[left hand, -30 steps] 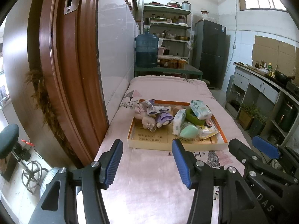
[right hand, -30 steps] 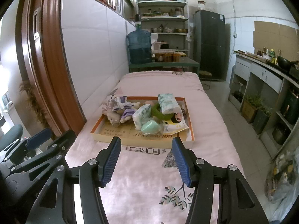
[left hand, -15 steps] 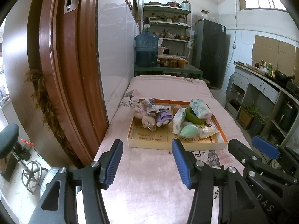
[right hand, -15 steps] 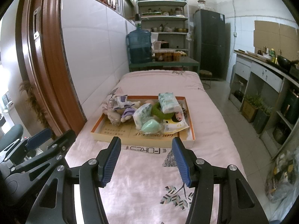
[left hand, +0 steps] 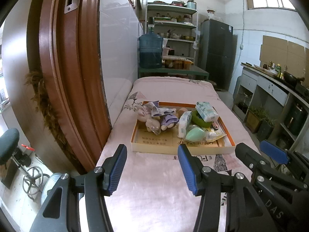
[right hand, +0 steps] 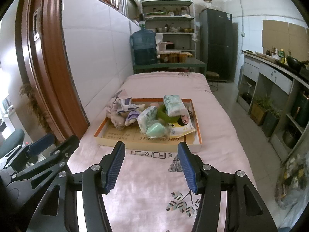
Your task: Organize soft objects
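Kitchen; pink bed [right hand: 154, 183]. Tray [right hand: 146, 145] at 12 o'clock of both grippers, heaped: plush [right hand: 119, 118], tissue packs [right hand: 173, 105], green sponge [right hand: 155, 130]. All judged light, squashy; best pinched mid-body. Left gripper [left hand: 152, 167] and right gripper [right hand: 151, 166]: fingers spread, nothing held.

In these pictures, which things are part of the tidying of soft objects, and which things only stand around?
Part of the job:
- cardboard tray
- plush toys
- tissue packs
- mint green sponge
- green ring
- left gripper and right gripper, both open and empty

Only standing around:
- water jug
- refrigerator
- shelf unit
- potted plants
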